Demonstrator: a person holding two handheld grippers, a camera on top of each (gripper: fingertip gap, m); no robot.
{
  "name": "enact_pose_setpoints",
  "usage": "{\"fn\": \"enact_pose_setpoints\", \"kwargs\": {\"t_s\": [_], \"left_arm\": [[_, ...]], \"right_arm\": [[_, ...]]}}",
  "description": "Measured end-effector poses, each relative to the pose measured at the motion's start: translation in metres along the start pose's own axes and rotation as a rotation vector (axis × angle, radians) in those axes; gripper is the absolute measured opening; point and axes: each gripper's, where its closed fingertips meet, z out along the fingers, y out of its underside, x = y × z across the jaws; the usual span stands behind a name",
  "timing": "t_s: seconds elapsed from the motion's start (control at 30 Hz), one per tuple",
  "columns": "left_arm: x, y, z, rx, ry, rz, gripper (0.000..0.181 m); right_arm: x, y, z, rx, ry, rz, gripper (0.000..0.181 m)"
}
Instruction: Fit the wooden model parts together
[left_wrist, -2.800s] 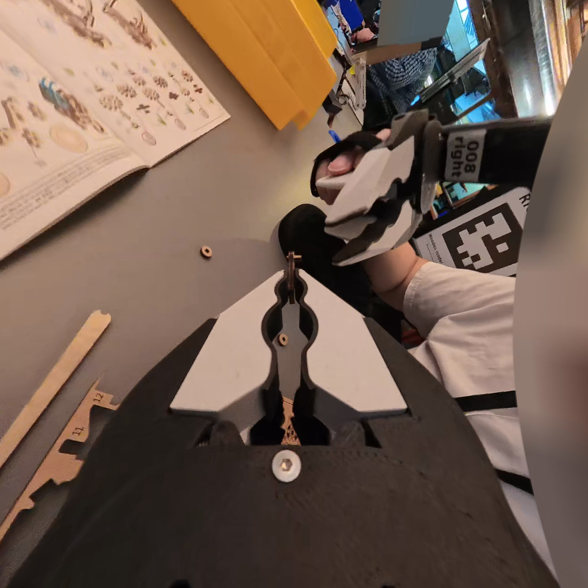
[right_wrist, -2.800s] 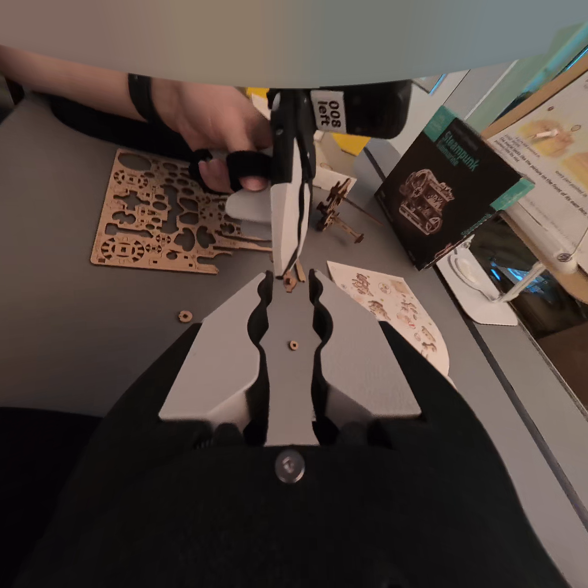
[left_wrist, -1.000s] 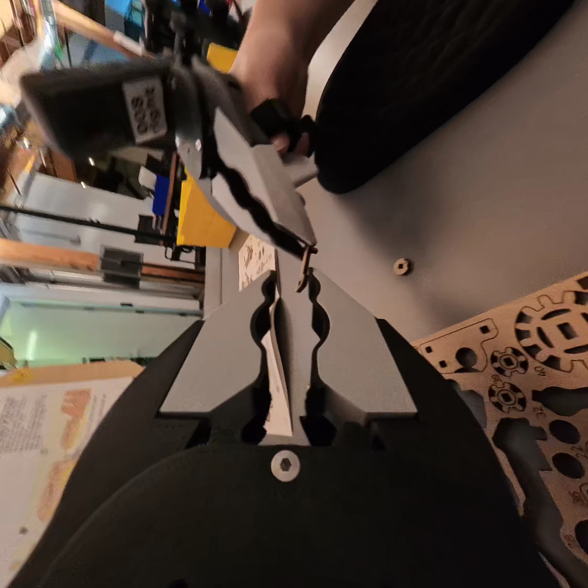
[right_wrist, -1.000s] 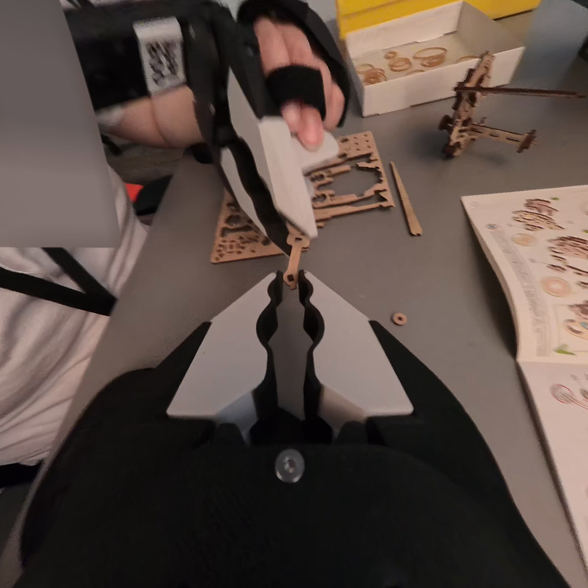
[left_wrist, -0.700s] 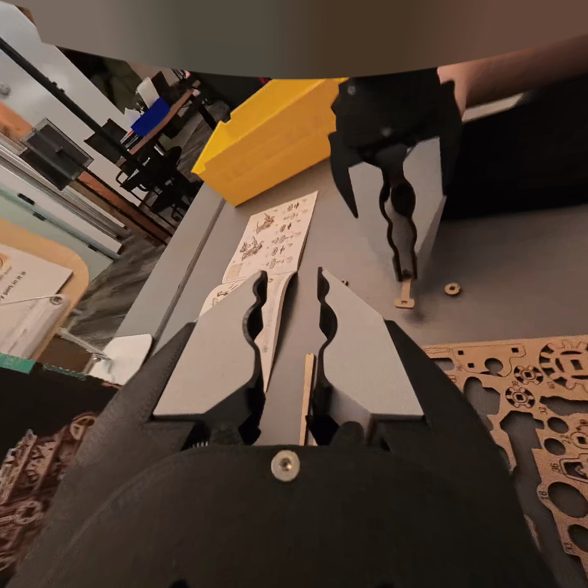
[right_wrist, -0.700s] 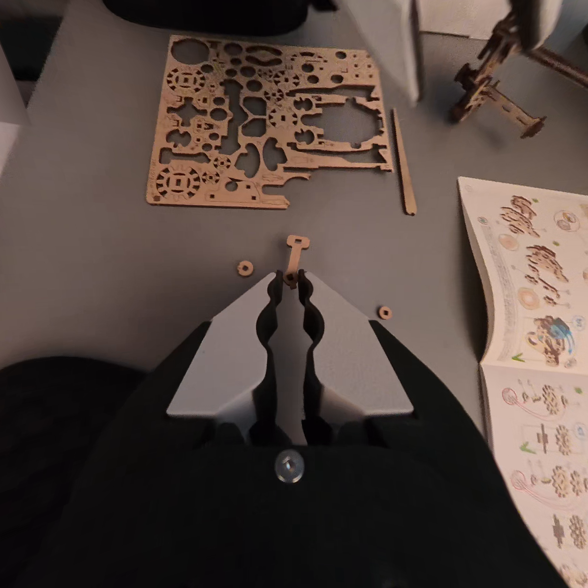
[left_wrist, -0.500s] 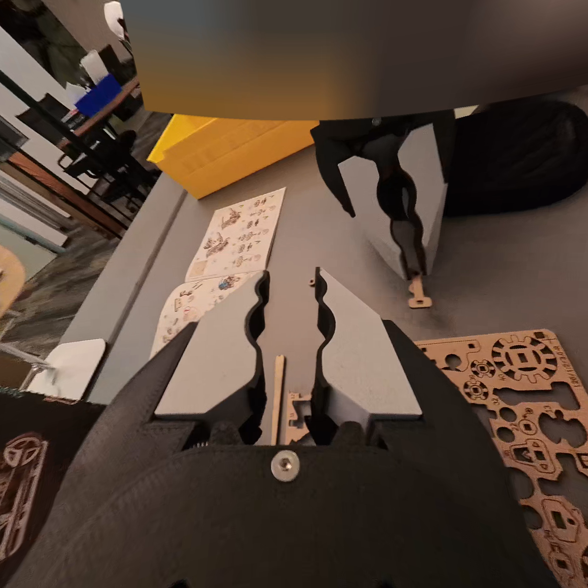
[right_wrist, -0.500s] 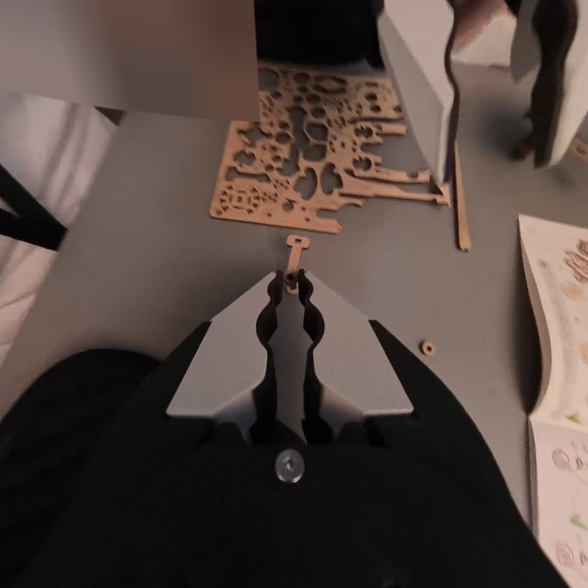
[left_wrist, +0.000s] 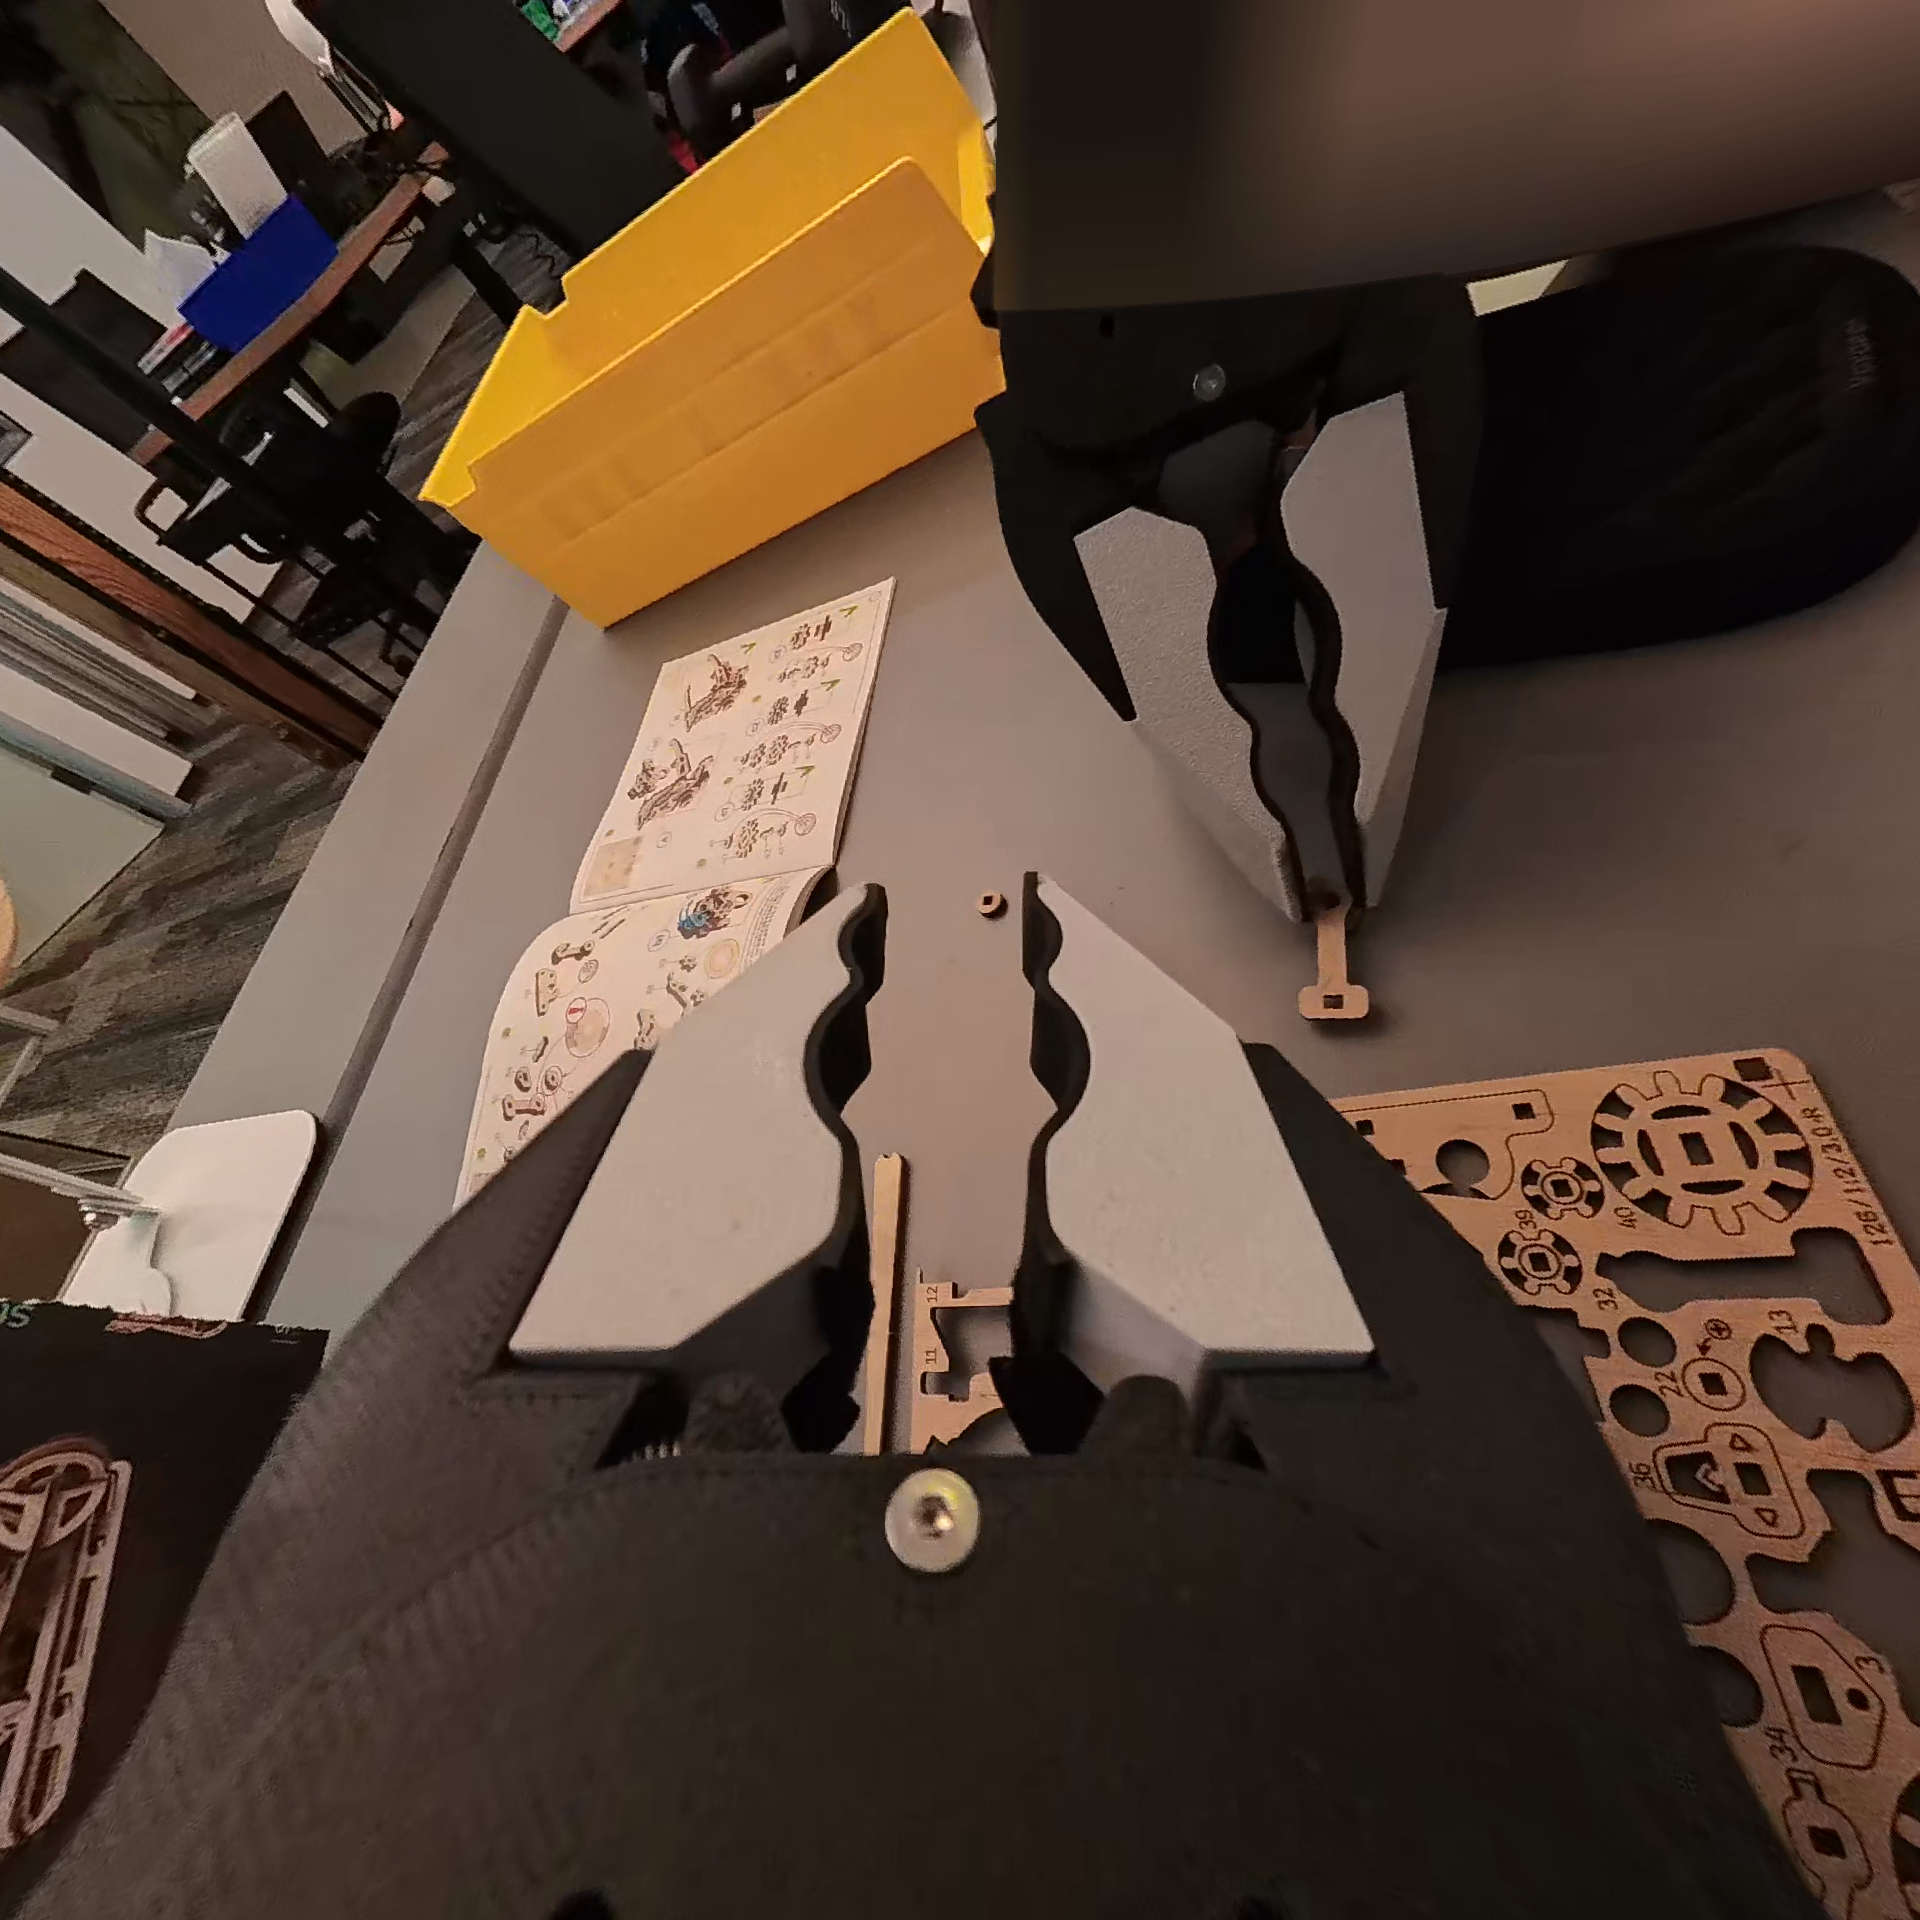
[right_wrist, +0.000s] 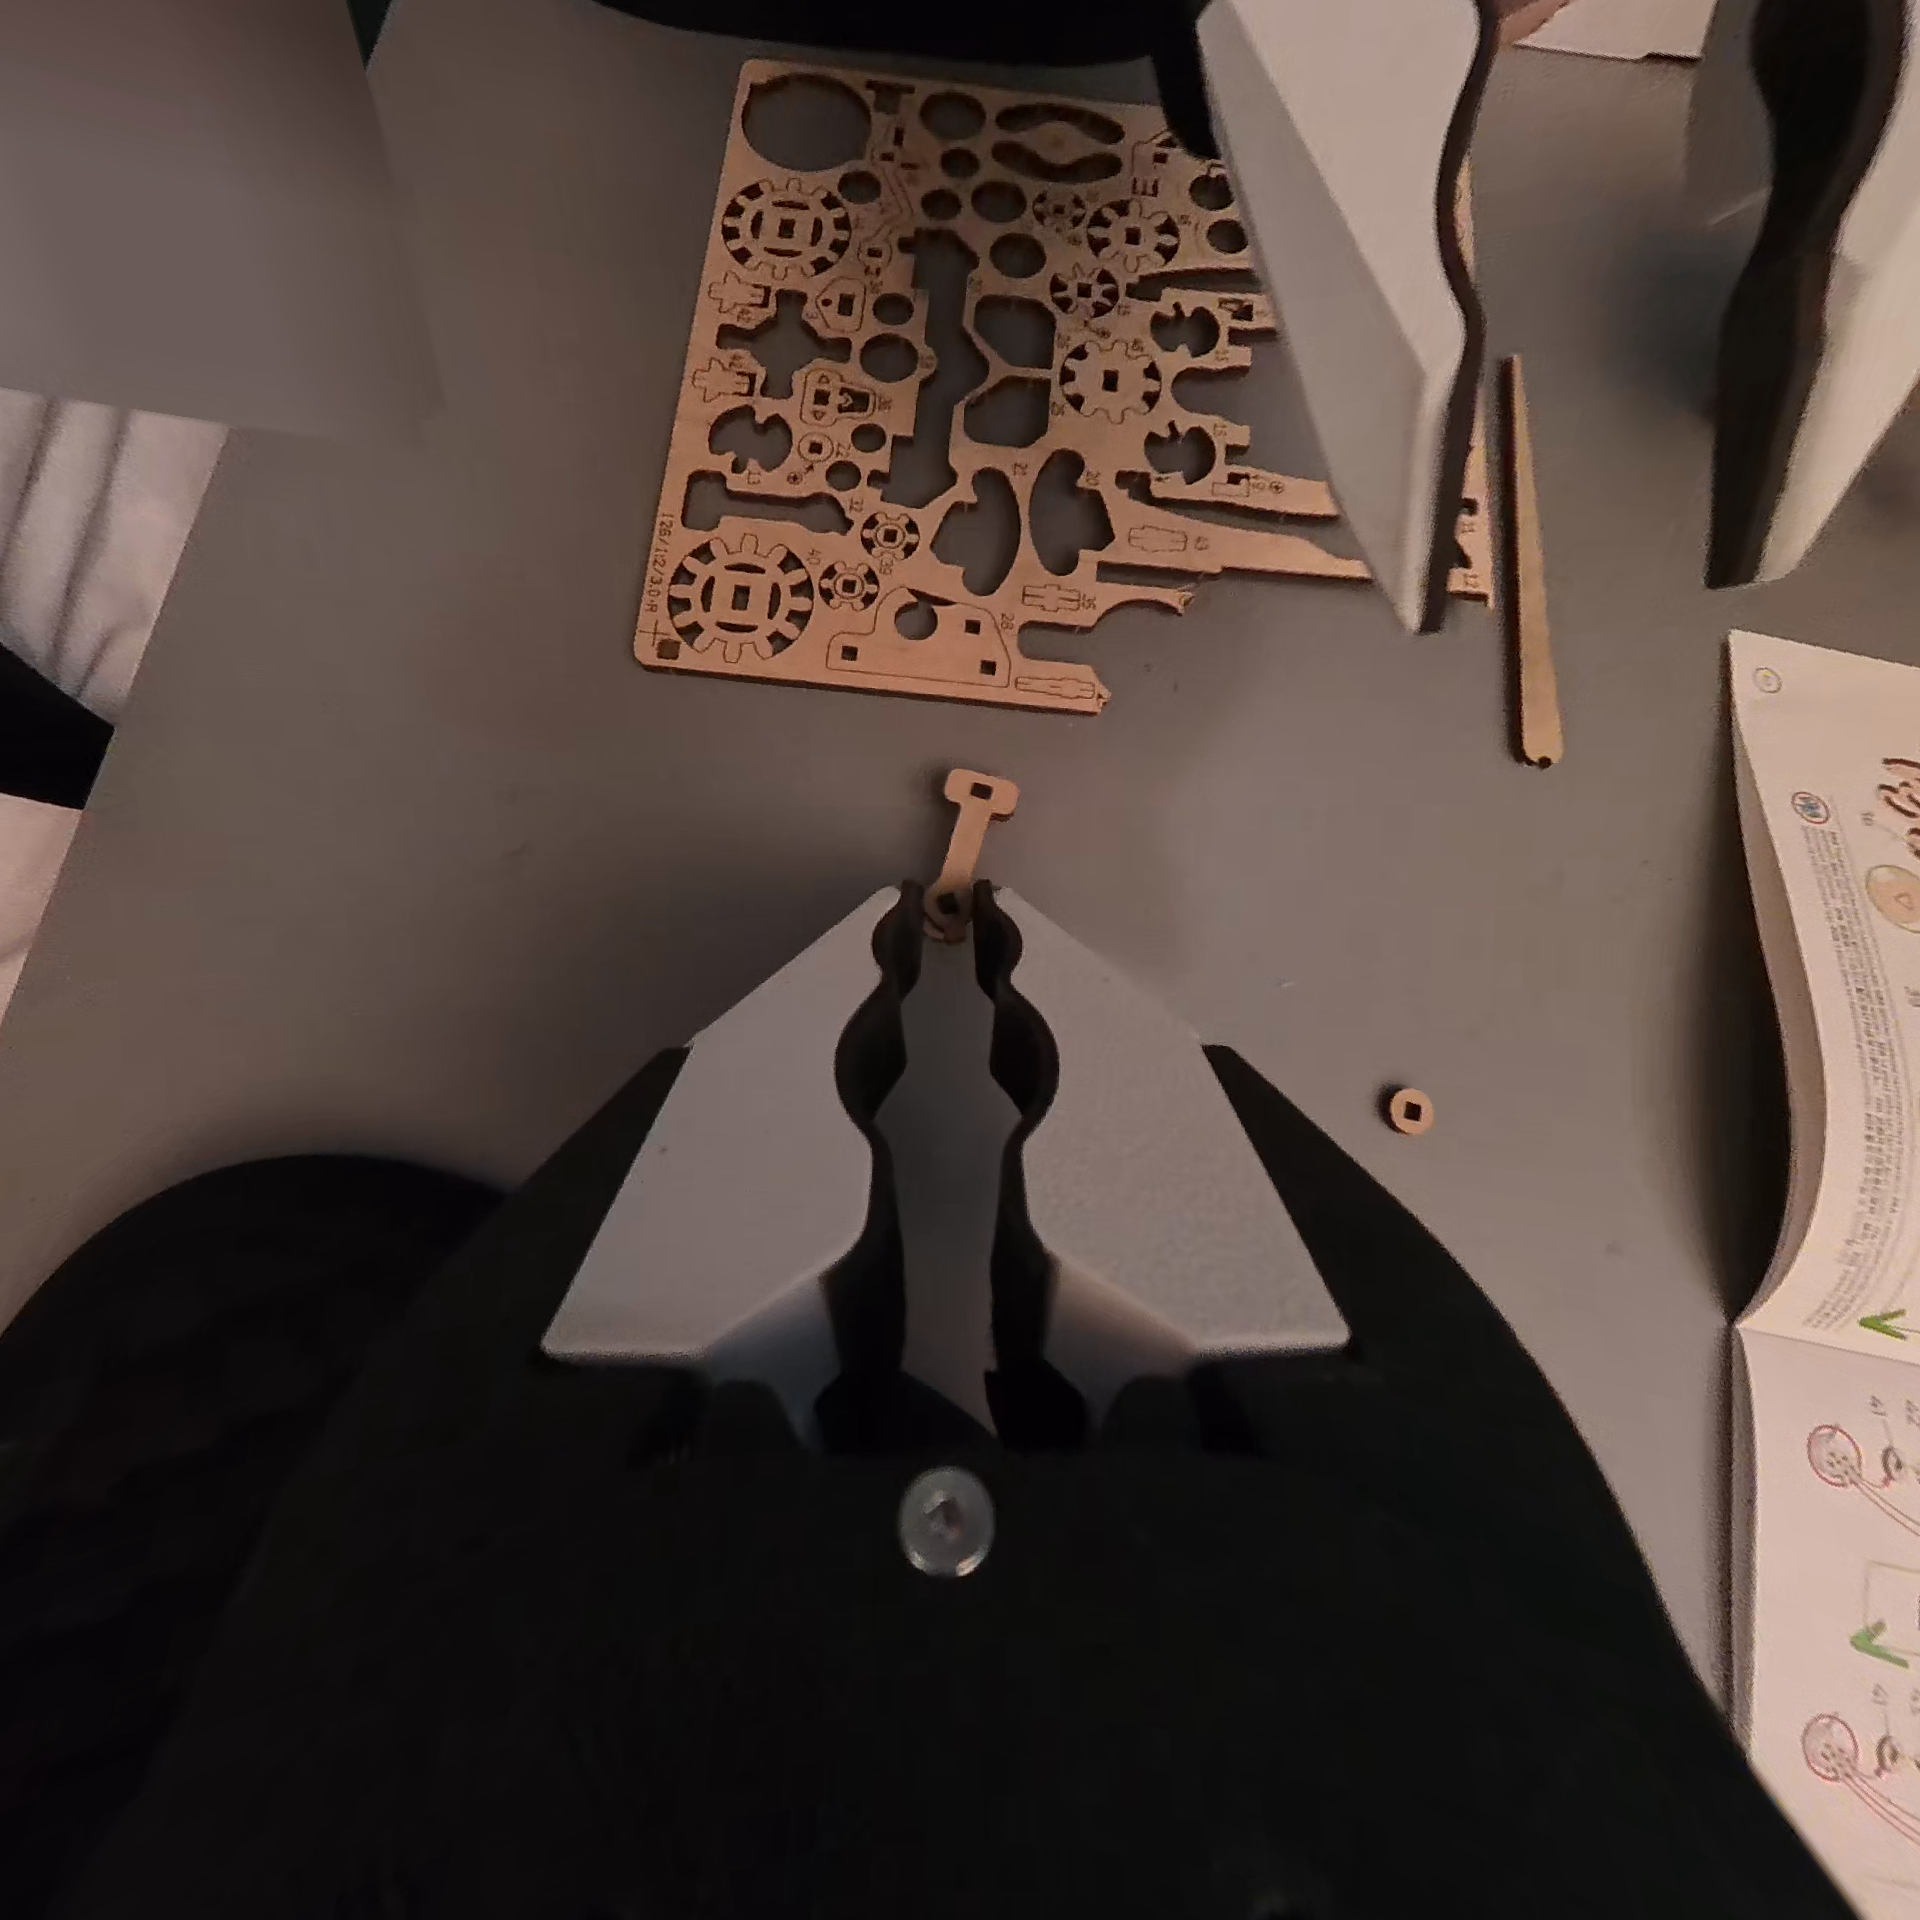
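My right gripper (right_wrist: 948, 914) is shut on the round end of a small T-shaped wooden piece (right_wrist: 971, 821). The piece points away from it, low over the grey table. In the left wrist view this gripper (left_wrist: 1325, 899) points down with the piece (left_wrist: 1333, 971) at the table surface. My left gripper (left_wrist: 951, 925) is open and empty, above a thin wooden stick (left_wrist: 888, 1278). It shows at the top right of the right wrist view (right_wrist: 1584, 587). The punched wooden parts sheet (right_wrist: 935, 364) lies beyond the piece and also shows in the left wrist view (left_wrist: 1714, 1299).
A small wooden washer (right_wrist: 1408, 1110) lies right of my right gripper, near the open instruction booklet (right_wrist: 1849, 935). A yellow bin (left_wrist: 727, 364) stands at the back, a black cushion (left_wrist: 1662, 468) behind the right gripper, and a black kit box (left_wrist: 104, 1507) at the lower left. Tip to tip, the grippers are about 10 cm apart. It is some 9 cm from my right tips to the small wooden washer (right_wrist: 1408, 1110). My left wrist view (left_wrist: 988, 901) looks at it from another angle.
Both grippers held the wooden piece together in the air. My left gripper let go, opened and drew back. My right gripper brought the piece down to the table.
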Motion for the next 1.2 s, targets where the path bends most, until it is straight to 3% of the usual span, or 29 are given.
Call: {"fn": "enact_pose_setpoints", "kwargs": {"t_s": [0.7, 0.9, 1.03, 1.2], "left_arm": [[0.002, 0.002, 0.001, -0.019, 0.015, -0.026, 0.023], [0.005, 0.005, 0.002, -0.037, 0.034, -0.036, 0.023], [0.015, 0.006, 0.004, -0.044, 0.107, -0.074, 0.021], [0.031, 0.005, 0.011, -0.059, 0.187, -0.125, 0.024]], "right_arm": [[0.007, -0.001, -0.001, 0.02, -0.01, 0.151, 0.008], [0.013, -0.018, -0.02, 0.185, -0.115, 0.449, 0.008], [0.039, -0.009, -0.041, 0.259, -0.046, 0.574, 0.007], [0.066, -0.02, -0.078, 0.458, 0.065, 0.581, 0.007]]}}
